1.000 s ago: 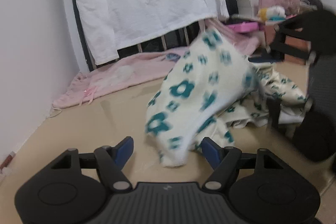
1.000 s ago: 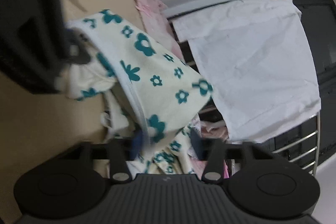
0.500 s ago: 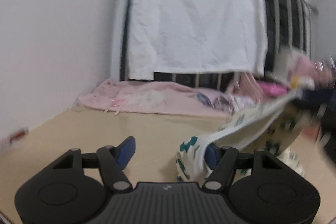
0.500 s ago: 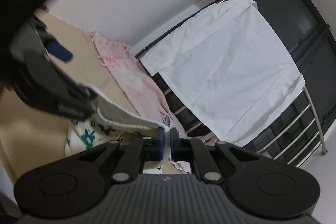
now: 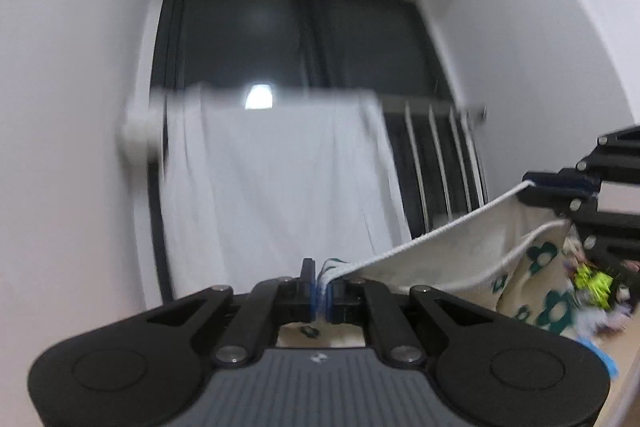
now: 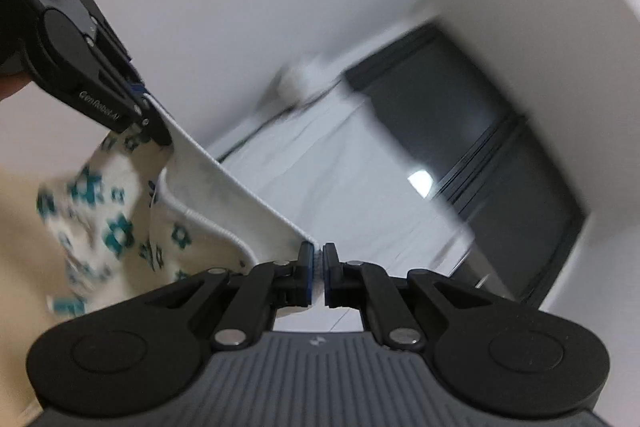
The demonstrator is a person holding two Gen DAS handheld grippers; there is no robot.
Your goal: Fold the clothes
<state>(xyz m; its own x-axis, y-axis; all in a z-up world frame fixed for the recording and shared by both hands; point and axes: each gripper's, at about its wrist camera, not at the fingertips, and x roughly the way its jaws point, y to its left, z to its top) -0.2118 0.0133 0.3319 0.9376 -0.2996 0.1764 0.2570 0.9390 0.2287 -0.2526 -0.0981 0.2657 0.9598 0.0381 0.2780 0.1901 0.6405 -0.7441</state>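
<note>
A: Fig. legend, L wrist view. We saw the left gripper (image 5: 319, 287) clenched on the ribbed hem of the garment (image 5: 452, 251), blue pads pinched w/ the white edge between them. The hem (image 5: 432, 233) ran taut up and to the right, ending at the right gripper (image 5: 530, 183), which was clamped on the other end of that edge.

B: Agreed. R wrist view gave us the mirror: right gripper (image 6: 317, 267) closed on the hem, cloth stretched up-left to the left gripper (image 6: 138, 95), also pinched onto it. A fingertip (image 6: 12, 89) showed at the left frame edge, behind that tool.

A: Where was the garment, then?

B: In the air, held btwn both tools by one edge. The rest, cream w/ teal flowers (image 6: 116, 231), hung down below the taut line; a second ribbed edge (image 6: 200, 217) sagged loose under the first. We couldn't tell whether its lower part touched the tan surface (image 6: 20, 247).

A: Background, L view: white sheet (image 5: 272, 195) draped over a rail (image 5: 436, 103), metal bars to its right, dark window (image 5: 288, 39) above, white walls both sides. Blurred, so no finer detail.

B: Lower right in that view we noted colourful clutter (image 5: 592, 279), incl. smth yellow-green, too smeared to name.
</note>
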